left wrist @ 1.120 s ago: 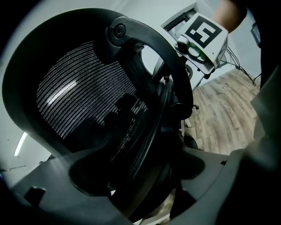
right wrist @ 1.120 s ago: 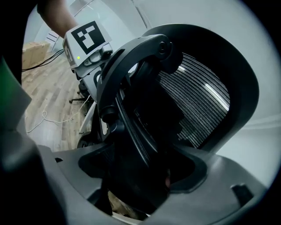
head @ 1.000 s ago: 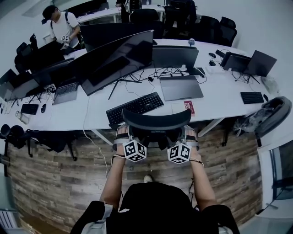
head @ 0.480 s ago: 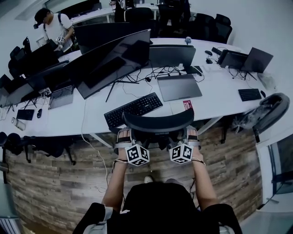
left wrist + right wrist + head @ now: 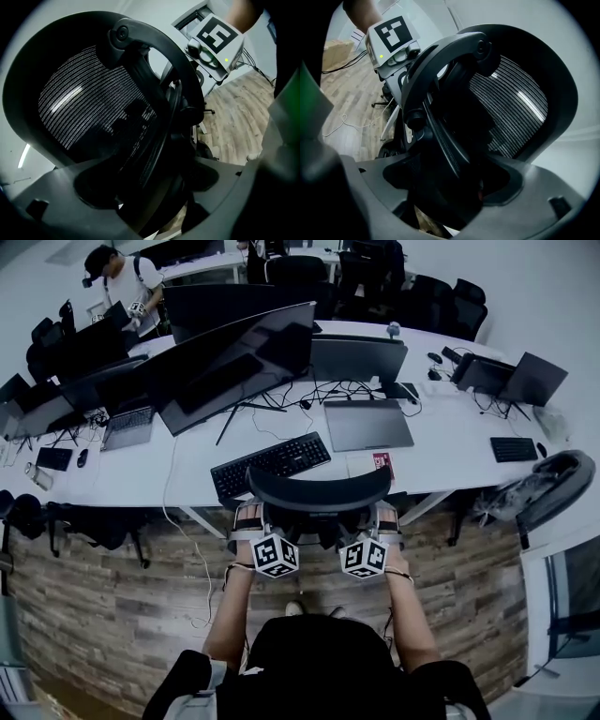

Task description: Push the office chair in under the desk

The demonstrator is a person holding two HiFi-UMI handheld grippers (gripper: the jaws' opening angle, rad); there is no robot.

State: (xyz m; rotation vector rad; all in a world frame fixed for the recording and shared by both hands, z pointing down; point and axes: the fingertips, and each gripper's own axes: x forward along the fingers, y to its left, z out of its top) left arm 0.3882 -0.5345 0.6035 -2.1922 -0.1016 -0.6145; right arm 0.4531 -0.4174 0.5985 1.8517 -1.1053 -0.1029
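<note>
At the near edge of the white table (image 5: 441, 451), holding the office chair (image 5: 319, 491) by its curved back, just short of the keyboard (image 5: 270, 464). Clenched on the left side of the backrest frame with the left claw (image 5: 248, 519) and on the right side with the right claw (image 5: 387, 519) (plain in both gripper views, with the dark frame beside the mesh (image 5: 89, 108) running between each pair of jaws). Judged to be mid-push: seat hidden beneath the back and probably partly under the tabletop, top of the back not yet tight against the edge. Calls next for an even, straight shove forward with both arms, minding any swivel of the chair or a snag against the table edge, then releasing both claws once the chair sits home
</note>
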